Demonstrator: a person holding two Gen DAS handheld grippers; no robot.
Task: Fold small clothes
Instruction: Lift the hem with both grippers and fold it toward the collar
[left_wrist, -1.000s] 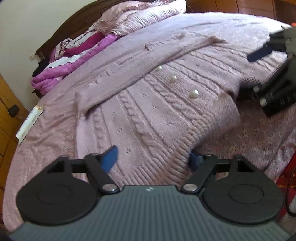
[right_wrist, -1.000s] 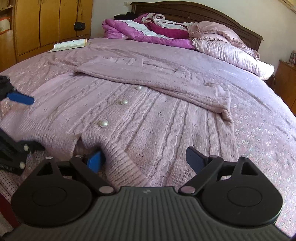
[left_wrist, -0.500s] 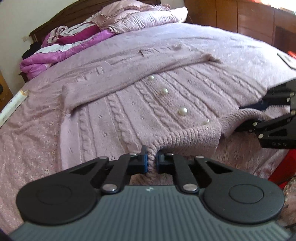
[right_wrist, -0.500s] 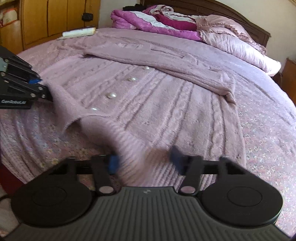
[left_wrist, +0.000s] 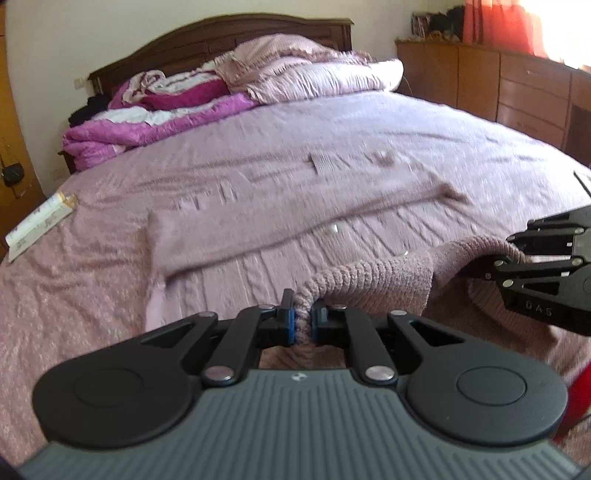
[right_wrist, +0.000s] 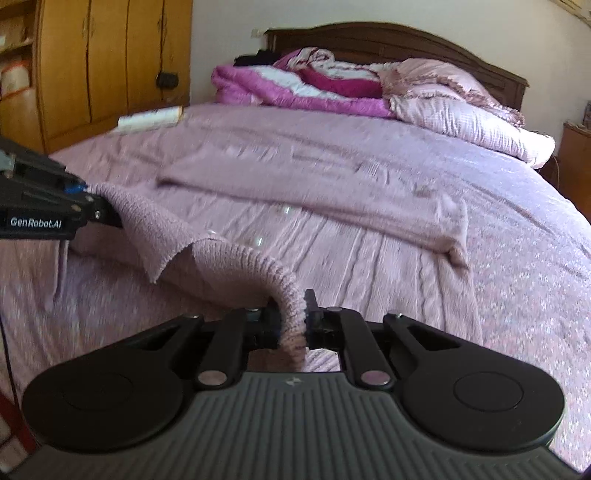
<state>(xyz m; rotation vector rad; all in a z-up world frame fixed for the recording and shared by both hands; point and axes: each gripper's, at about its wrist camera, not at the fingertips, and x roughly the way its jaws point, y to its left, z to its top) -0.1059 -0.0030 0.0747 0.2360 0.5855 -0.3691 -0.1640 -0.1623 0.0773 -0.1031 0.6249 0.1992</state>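
A pink cable-knit cardigan (left_wrist: 280, 229) with pearl buttons lies spread on the bed, its sleeves folded across its chest; it also shows in the right wrist view (right_wrist: 369, 236). My left gripper (left_wrist: 303, 321) is shut on the ribbed bottom hem and holds it lifted off the bed. My right gripper (right_wrist: 291, 321) is shut on the hem at the other corner, also lifted. Each gripper shows at the edge of the other's view, the right one (left_wrist: 517, 264) and the left one (right_wrist: 86, 199), with the raised hem stretched between them.
The bed has a pink patterned cover (left_wrist: 74, 295). Rumpled magenta and pink quilts and pillows (left_wrist: 207, 99) are piled by the dark headboard. A book or box (left_wrist: 40, 221) lies at the bed's left edge. A wooden wardrobe (right_wrist: 92, 59) and dressers (left_wrist: 517, 85) flank the bed.
Both grippers have closed on the cardigan's bottom hem, the left first and then the right. They have raised it off the bed and carried it toward the headboard.
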